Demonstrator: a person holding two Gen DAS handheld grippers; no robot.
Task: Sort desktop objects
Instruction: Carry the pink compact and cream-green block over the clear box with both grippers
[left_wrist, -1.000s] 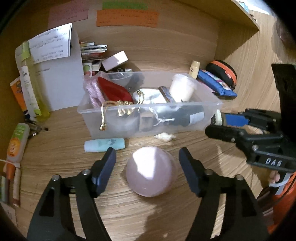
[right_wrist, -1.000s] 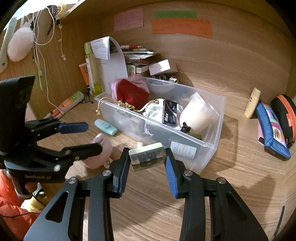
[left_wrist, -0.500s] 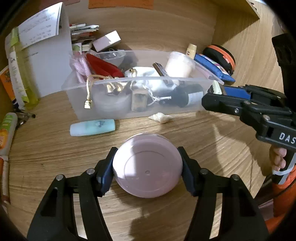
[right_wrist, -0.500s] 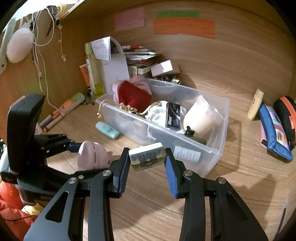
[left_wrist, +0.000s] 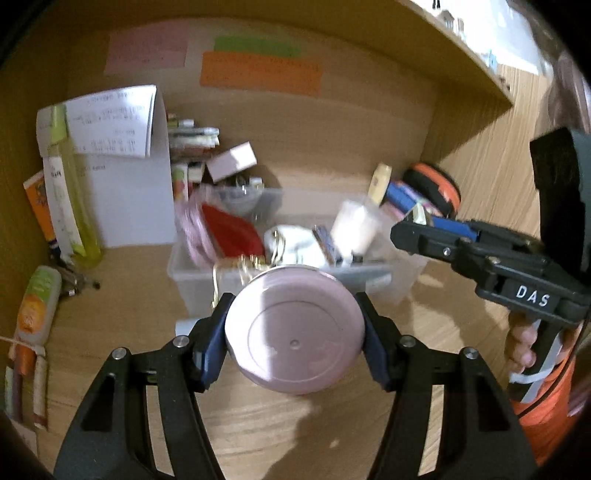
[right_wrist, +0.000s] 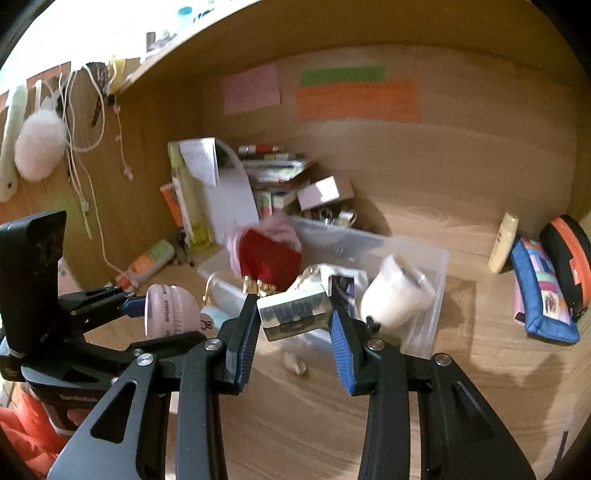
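My left gripper (left_wrist: 293, 332) is shut on a round pink jar (left_wrist: 295, 343), held clear of the wooden desk in front of the clear plastic bin (left_wrist: 177, 273). The right wrist view shows the same pink jar (right_wrist: 166, 314) edge-on at the left, in the left gripper (right_wrist: 140, 306). My right gripper (right_wrist: 293, 317) is shut on a small white and green box (right_wrist: 291, 312), raised just before the bin (right_wrist: 428, 306). In the left wrist view the right gripper (left_wrist: 424, 225) reaches in from the right over the bin's end. The bin holds a red pouch (right_wrist: 266, 258), a white cup (right_wrist: 391, 295) and several small items.
A seashell (right_wrist: 295, 365) and a teal tube (right_wrist: 218, 317) lie on the desk before the bin. Pencil pouches (right_wrist: 543, 288) sit at the right, bottles (left_wrist: 37, 306) and a paper stand (left_wrist: 125, 192) at the left. A shelf hangs overhead.
The left gripper closed on the pink jar and lifted it off the desk. The right gripper rose with its box, staying shut.
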